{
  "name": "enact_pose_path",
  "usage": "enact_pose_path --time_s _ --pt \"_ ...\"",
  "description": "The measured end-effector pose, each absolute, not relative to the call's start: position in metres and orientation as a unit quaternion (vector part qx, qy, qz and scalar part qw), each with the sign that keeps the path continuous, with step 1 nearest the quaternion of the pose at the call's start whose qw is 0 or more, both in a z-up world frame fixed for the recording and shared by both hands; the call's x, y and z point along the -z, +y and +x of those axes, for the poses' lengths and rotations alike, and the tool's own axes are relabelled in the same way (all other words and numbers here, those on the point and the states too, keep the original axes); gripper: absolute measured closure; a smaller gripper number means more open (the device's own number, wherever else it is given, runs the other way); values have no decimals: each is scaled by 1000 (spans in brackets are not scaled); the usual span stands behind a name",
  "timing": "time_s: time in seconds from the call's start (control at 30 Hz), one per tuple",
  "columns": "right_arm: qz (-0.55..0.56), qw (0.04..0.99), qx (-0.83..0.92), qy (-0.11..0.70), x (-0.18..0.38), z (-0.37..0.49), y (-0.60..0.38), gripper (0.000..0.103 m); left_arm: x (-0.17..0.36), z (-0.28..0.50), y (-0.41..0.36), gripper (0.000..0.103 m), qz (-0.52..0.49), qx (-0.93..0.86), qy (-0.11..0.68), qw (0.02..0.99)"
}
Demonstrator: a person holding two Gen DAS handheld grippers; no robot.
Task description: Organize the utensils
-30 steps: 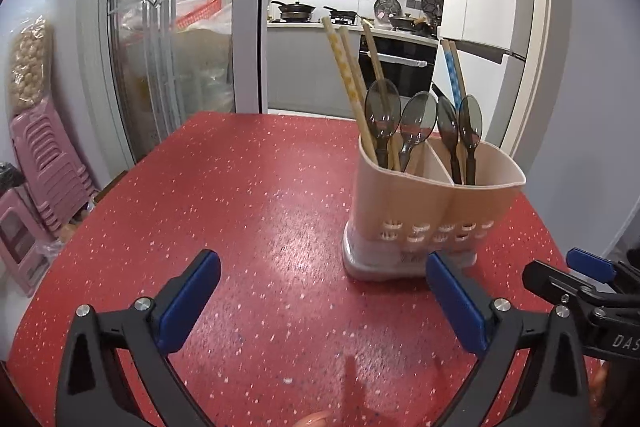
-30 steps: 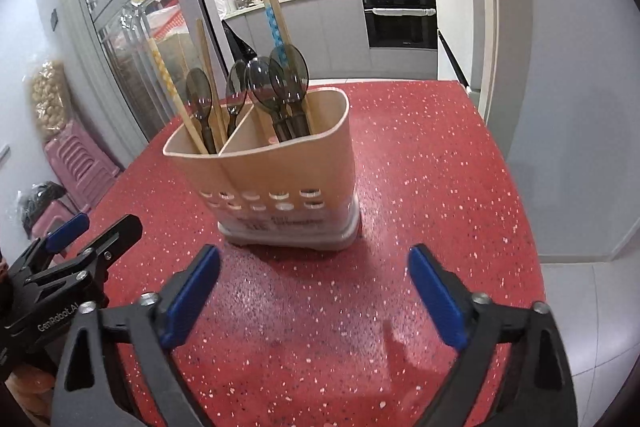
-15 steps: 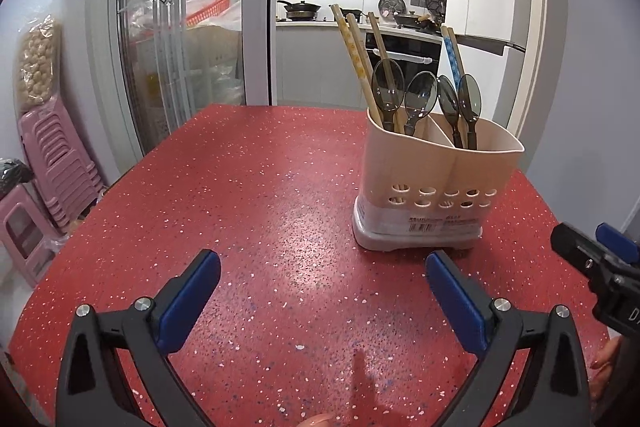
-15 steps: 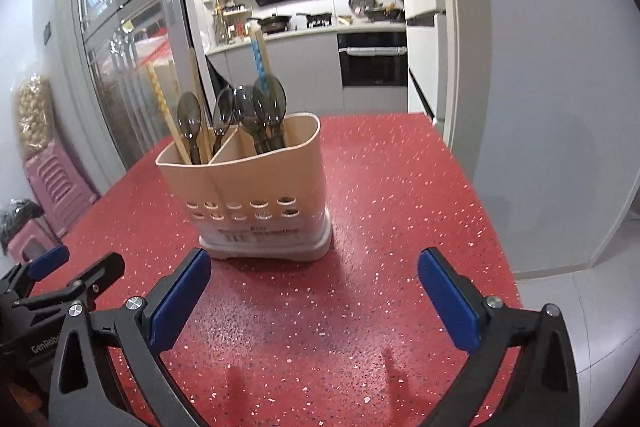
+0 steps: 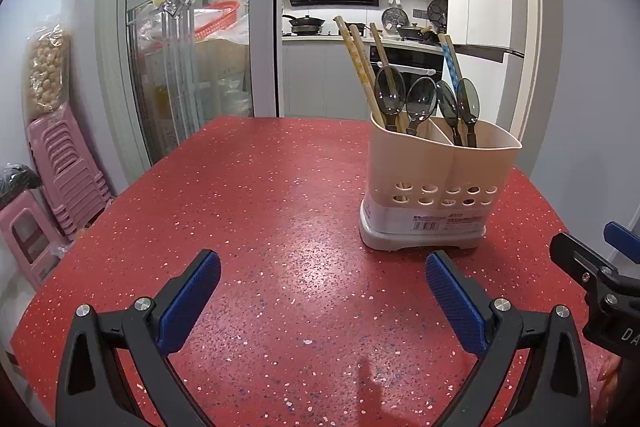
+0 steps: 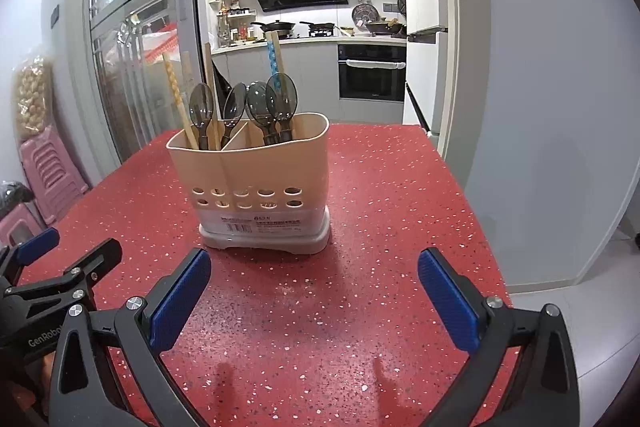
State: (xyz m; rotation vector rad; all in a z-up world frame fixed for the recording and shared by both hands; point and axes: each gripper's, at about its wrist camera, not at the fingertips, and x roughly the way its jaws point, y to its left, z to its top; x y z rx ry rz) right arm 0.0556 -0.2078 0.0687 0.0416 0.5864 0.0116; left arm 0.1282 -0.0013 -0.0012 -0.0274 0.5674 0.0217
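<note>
A beige two-compartment utensil holder stands upright on the red speckled table; it also shows in the right wrist view. Dark spoons and patterned chopsticks stand in both compartments, seen again as spoons and chopsticks. My left gripper is open and empty, short of the holder and to its left. My right gripper is open and empty, just in front of the holder. Each gripper shows at the edge of the other's view.
Pink stacked stools stand on the floor left of the table. A glass sliding door and the kitchen lie beyond the far edge. The table's right edge drops to grey floor beside a wall.
Both grippers have pulled back and away from the holder, which now looks smaller and farther. Both stay open. The holder has not moved.
</note>
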Motion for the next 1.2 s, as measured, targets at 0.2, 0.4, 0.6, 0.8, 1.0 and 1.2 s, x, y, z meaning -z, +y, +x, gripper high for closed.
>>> enact_pose_path --time_s 0.2,0.4,0.6,0.8,1.0,1.2 --pt "17 958 10 286 -70 54 -210 0 1 125 -3 0 -8 -9 278 961" --pt "18 957 12 289 -69 55 -212 0 0 126 -6 0 -5 -6 279 960" --pt "17 957 11 289 -68 55 -212 0 0 126 -5 0 -6 -4 281 960" --pt "17 957 10 289 -68 55 -213 0 2 127 -5 0 -7 -4 284 959" --pt "19 956 10 292 -67 56 -212 0 3 128 -5 0 -5 -2 284 959" --pt "19 956 8 293 -67 56 -212 0 5 129 -6 0 -6 -1 286 958"
